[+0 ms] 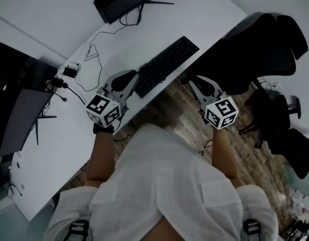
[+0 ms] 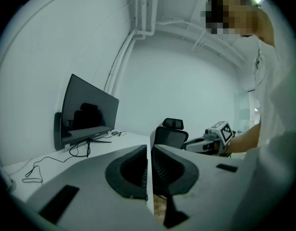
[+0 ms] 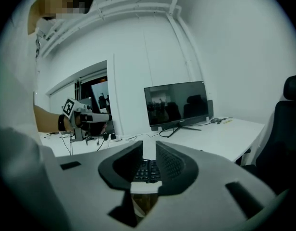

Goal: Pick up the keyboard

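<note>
- My left gripper (image 1: pixel 136 78) points forward, away from the torso and roughly level. Its jaws are pressed together with nothing between them.
- My right gripper (image 1: pixel 186 79) points the same way. Its jaws stand a narrow slit apart, and the pads press on nothing.
- The left cube (image 1: pixel 104 110) and the right cube (image 1: pixel 222 113) sit at the rear of the grippers, facing up.
- The left forearm (image 1: pixel 102 154) and the right forearm (image 1: pixel 224 152) are bare, reaching forward from white sleeves (image 1: pixel 159 185).
- The two grippers are level with each other in reach and well apart.
</note>
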`<state>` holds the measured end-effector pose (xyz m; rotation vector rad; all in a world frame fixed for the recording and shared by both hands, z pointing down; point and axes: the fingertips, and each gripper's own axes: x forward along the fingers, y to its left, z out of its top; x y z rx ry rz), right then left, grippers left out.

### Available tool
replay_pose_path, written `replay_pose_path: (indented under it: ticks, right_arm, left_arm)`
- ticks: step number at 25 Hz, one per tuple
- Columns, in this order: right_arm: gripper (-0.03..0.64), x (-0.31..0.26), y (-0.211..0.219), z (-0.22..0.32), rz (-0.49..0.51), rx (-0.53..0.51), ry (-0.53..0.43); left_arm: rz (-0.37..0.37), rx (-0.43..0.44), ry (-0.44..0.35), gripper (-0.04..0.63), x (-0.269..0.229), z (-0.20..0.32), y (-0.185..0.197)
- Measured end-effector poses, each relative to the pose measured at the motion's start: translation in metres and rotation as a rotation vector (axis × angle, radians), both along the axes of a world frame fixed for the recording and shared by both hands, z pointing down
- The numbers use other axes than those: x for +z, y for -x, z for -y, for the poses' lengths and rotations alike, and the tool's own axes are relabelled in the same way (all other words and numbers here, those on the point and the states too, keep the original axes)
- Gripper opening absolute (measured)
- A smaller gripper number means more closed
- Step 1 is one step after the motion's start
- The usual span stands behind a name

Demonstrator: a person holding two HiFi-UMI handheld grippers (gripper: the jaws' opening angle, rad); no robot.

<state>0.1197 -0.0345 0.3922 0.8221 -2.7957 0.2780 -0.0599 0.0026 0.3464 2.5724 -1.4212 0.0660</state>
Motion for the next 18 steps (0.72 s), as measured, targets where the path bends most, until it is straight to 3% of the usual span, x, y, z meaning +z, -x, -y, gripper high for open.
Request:
replay_pose_path:
  ticks: [7, 18]
  right_arm:
    - [0.130, 0.030, 0.040, 0.012, -0.016, -0.186, 0.058]
    - [0.270, 0.072, 0.107, 0.022, -0.276, -0.517, 0.025]
  left_arm:
    - [0.010, -0.007, 0.070, 0.037, 0.030, 0.007, -0.002]
    - [-0.028, -0.056, 0.084, 0.037, 0.046, 0.049, 0.038]
